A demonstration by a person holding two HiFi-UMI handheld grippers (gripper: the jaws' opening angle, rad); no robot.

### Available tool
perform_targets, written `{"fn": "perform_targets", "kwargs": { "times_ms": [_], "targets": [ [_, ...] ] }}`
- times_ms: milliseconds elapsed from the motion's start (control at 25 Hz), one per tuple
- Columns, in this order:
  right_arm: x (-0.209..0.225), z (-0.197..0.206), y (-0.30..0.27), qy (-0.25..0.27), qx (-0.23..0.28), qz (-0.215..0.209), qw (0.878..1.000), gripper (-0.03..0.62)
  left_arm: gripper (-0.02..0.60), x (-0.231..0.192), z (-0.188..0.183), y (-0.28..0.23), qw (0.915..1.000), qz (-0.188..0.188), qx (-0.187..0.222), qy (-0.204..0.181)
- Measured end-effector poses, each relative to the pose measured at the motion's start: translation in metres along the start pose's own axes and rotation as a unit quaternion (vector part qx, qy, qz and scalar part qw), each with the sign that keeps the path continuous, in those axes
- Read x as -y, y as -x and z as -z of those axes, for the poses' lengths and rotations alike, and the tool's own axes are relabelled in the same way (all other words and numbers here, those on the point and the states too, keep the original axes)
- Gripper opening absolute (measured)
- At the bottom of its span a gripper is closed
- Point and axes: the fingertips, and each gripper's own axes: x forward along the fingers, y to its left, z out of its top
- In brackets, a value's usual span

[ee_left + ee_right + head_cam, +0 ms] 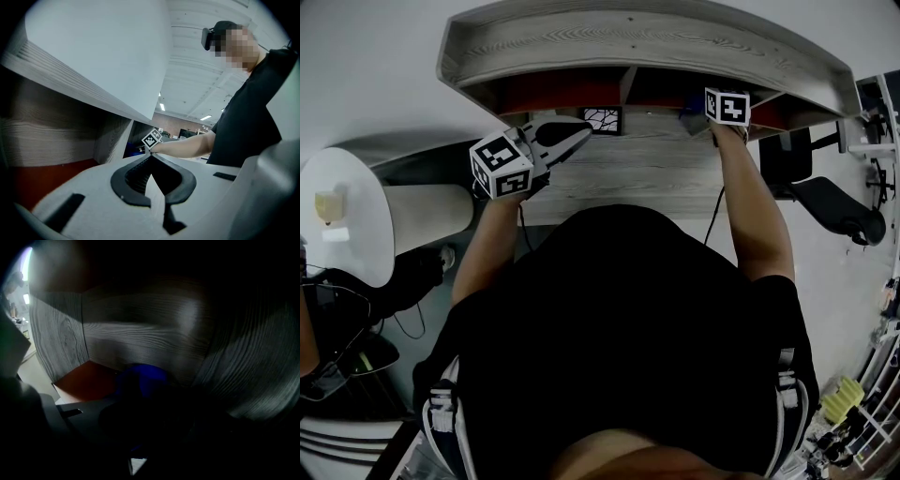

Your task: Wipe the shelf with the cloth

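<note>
Grey wood grain is shown on the shelf [647, 37], with red seen inside; the cloth [140, 378] is caught in deep blue; the left claw [151, 158] is coloured white, padded in black.

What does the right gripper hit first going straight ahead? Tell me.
Probably the shelf compartment's wood-grain back wall; the blue cloth held in the right gripper would touch it first. Depth is unclear.

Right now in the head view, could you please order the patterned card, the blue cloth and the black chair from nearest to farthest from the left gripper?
1. The patterned card, just right of the left gripper, in the shelf.
2. The blue cloth, further right in the shelf.
3. The black chair, far right, past the shelf.
</note>
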Motion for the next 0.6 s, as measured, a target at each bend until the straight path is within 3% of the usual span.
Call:
{"fn": "perform_targets", "kwargs": {
  "times_ms": [600],
  "targets": [
    [-0.0021,-0.0018,-0.0024,-0.004,0.001,0.003,1.000,0.061,0.015,0.0000,0.0036,0.0063,1.0000,-0.007,-0.003,0.002]
  ]
}}
